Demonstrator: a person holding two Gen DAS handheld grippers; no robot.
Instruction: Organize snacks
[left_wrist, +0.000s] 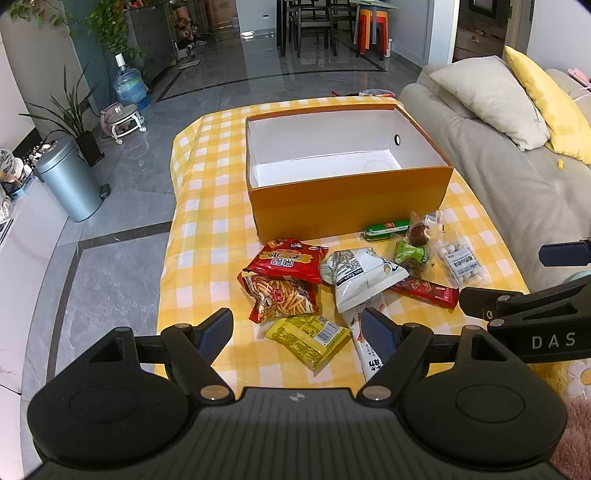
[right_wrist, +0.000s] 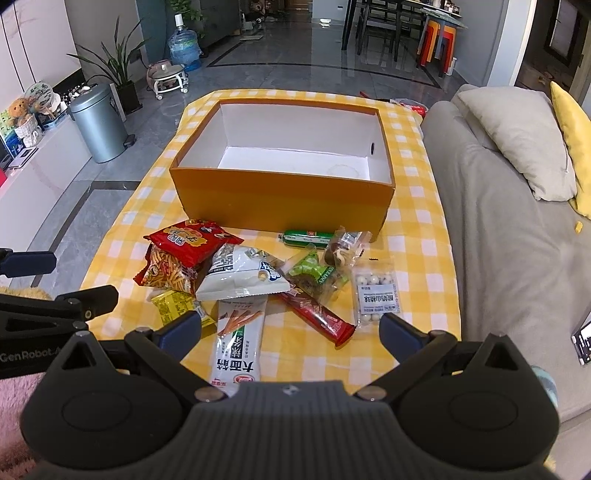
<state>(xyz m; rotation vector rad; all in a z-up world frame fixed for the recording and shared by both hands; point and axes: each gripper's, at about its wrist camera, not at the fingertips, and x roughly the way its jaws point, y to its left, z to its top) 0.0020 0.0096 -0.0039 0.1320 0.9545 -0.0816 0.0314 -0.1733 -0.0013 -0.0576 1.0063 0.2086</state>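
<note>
The left gripper (left_wrist: 297, 328) has its jaws spread wide and holds nothing; it hangs above the near end of the snack pile, over a yellow packet (left_wrist: 308, 338). The right gripper (right_wrist: 290, 330) is likewise wide apart and empty, poised over a long white stick-biscuit pack (right_wrist: 238, 343) and a red bar (right_wrist: 317, 317). Neither touches any snack. The orange box (left_wrist: 347, 195) stands on the yellow checked cloth (left_wrist: 207, 236) beyond the pile, its white inside bare of snacks. All the snacks lie on the cloth in front of it: two red chip bags (left_wrist: 286, 258) stacked, a white bag (left_wrist: 360, 275) beside them, a green sausage (left_wrist: 388, 229) near the box wall, a green wrapped sweet (left_wrist: 412, 254), a small dark-filled clear pack (left_wrist: 419, 230) and a clear bag of white balls (left_wrist: 460, 264).
</note>
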